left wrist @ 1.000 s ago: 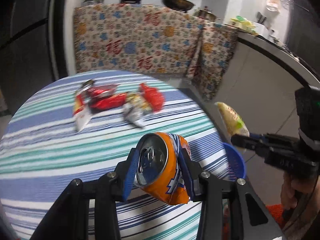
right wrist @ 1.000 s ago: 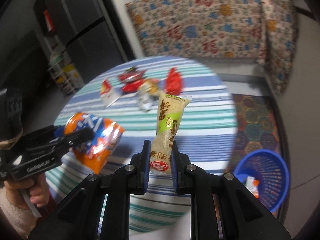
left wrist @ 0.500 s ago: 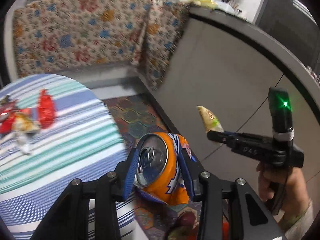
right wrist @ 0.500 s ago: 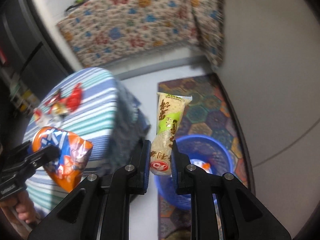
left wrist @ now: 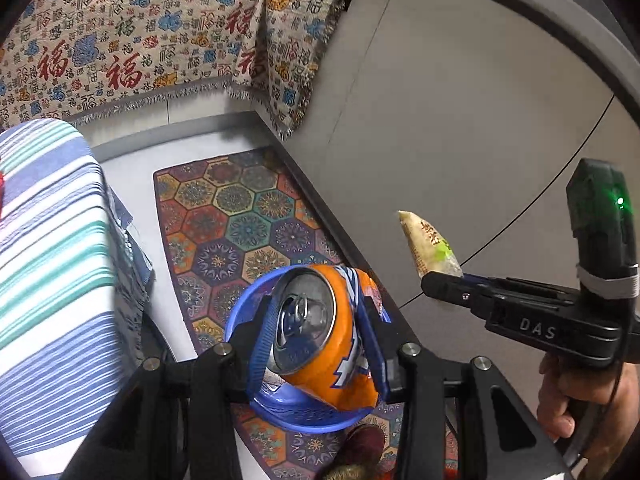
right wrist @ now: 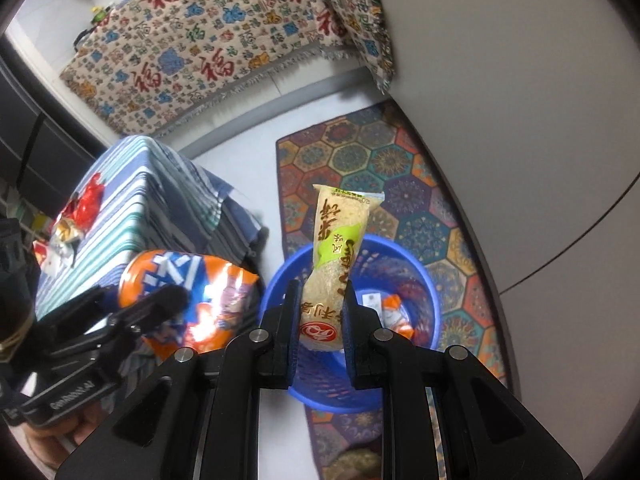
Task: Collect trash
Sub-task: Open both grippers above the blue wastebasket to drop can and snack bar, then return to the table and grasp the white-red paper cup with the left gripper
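Note:
My left gripper (left wrist: 320, 336) is shut on a crushed orange soda can (left wrist: 324, 340) and holds it above the blue plastic basket (left wrist: 304, 412) on the floor. My right gripper (right wrist: 320, 312) is shut on a long beige-and-green snack packet (right wrist: 340, 248), held upright above the same basket (right wrist: 416, 280). The basket holds a couple of wrappers (right wrist: 394, 312). The can also shows in the right wrist view (right wrist: 188, 296), left of the basket. The packet also shows in the left wrist view (left wrist: 430, 246), right of the can.
A round table with a striped blue-green cloth (right wrist: 132, 216) stands left of the basket, with several wrappers (right wrist: 76, 216) on it. A hexagon-patterned rug (left wrist: 240, 216) lies under the basket. A grey cabinet wall (left wrist: 460, 120) is right; a patterned cloth (right wrist: 224, 36) hangs behind.
Both grippers have swung from over the table to above the blue basket on the floor, each still holding its item. The can now sits over the basket.

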Demonstrator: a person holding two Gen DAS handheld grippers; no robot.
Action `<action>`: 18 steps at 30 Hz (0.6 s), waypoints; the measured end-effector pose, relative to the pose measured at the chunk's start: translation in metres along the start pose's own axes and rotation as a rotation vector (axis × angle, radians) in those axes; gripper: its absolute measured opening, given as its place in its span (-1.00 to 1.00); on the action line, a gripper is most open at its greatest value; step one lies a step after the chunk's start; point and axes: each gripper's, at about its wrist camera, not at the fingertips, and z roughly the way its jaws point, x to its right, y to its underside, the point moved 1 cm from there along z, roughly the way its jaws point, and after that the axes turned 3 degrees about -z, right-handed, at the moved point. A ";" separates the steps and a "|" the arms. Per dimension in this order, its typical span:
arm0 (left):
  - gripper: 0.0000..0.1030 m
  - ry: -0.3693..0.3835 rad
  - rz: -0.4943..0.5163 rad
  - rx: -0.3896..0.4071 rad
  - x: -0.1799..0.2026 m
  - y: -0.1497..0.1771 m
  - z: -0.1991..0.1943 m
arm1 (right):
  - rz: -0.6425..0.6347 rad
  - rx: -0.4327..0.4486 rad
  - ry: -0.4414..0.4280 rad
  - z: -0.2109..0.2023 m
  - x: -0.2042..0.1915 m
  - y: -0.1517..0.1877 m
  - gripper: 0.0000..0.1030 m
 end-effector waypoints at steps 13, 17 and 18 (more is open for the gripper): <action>0.33 0.042 0.018 -0.049 0.002 -0.003 0.046 | 0.050 0.041 -0.012 0.004 0.011 -0.004 -0.10; 0.34 0.045 0.016 -0.035 0.001 -0.007 0.044 | 0.063 0.065 0.003 0.000 0.012 -0.005 -0.01; 0.34 0.050 0.016 -0.027 0.001 -0.007 0.040 | 0.065 0.075 0.009 -0.003 0.012 -0.006 0.01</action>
